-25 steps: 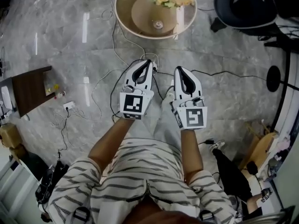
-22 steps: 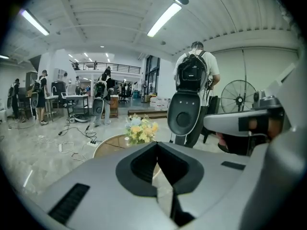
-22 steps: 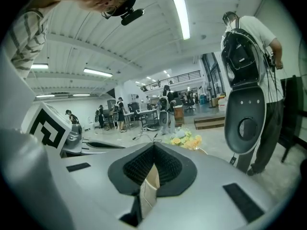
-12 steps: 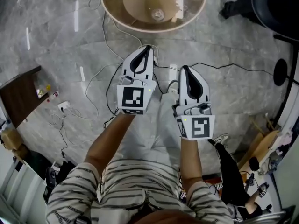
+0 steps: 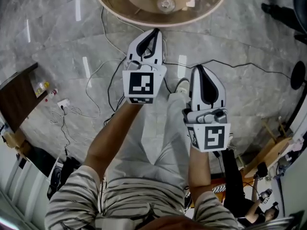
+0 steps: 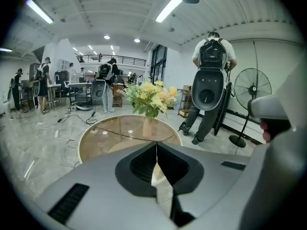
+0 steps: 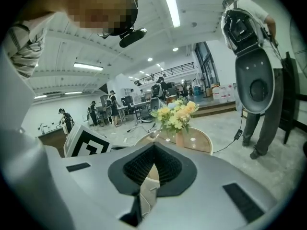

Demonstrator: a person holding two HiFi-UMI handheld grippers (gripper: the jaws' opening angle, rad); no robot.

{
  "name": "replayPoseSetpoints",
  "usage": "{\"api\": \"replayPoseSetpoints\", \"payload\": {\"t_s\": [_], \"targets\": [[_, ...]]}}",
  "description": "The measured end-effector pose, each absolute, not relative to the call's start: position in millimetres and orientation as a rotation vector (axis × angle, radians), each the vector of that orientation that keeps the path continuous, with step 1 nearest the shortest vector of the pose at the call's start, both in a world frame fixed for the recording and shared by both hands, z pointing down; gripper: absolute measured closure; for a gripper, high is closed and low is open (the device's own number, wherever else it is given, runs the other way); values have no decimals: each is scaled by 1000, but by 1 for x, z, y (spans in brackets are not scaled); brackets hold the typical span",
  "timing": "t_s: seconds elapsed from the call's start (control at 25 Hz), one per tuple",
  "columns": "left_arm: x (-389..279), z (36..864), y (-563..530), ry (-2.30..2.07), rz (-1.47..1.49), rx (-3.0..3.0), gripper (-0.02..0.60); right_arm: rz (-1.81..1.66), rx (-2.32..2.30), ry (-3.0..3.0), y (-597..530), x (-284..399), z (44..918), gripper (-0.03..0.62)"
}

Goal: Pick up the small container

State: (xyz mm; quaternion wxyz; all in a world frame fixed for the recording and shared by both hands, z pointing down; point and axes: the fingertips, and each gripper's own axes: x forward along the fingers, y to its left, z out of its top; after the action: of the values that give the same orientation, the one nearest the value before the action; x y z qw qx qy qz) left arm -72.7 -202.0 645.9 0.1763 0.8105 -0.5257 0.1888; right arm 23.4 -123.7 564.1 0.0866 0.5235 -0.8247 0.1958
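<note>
Closed left tongs [image 5: 154, 32], closed right tongs [image 5: 199, 69] beside them, round glass table [image 5: 108, 6] ahead, grey marble floor [image 5: 57, 42] beneath

round table [image 5: 125, 14]: far part cut off by top edge, head view
dark wooden furniture [image 5: 17, 97]: cut off at left edge
floor clutter [image 5: 45, 87]: too small to tell

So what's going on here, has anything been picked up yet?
Nothing is held yet. A person stands on a marble floor in front of a round glass table, with a gripper in each hand. The left gripper and the right gripper both point toward the table, jaws together and empty. A vase of flowers stands on the table. I can't pick out a small container in any view.
</note>
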Motion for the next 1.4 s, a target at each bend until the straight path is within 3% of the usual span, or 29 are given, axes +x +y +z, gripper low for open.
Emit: {"api": "replayPoseSetpoints", "payload": {"t_s": [0.24, 0.92, 1.4], "targets": [[-69, 679, -221, -1488, 531, 2301, 555, 606, 1569, -2424, -122, 34, 594, 585], [-56, 767, -281, -1518, 624, 2292, 216, 683, 1556, -2391, -117, 28, 643, 585], [-46, 812, -315, -1530, 741, 2257, 187, 718, 1570, -2341, -112, 44, 662, 585]]}}
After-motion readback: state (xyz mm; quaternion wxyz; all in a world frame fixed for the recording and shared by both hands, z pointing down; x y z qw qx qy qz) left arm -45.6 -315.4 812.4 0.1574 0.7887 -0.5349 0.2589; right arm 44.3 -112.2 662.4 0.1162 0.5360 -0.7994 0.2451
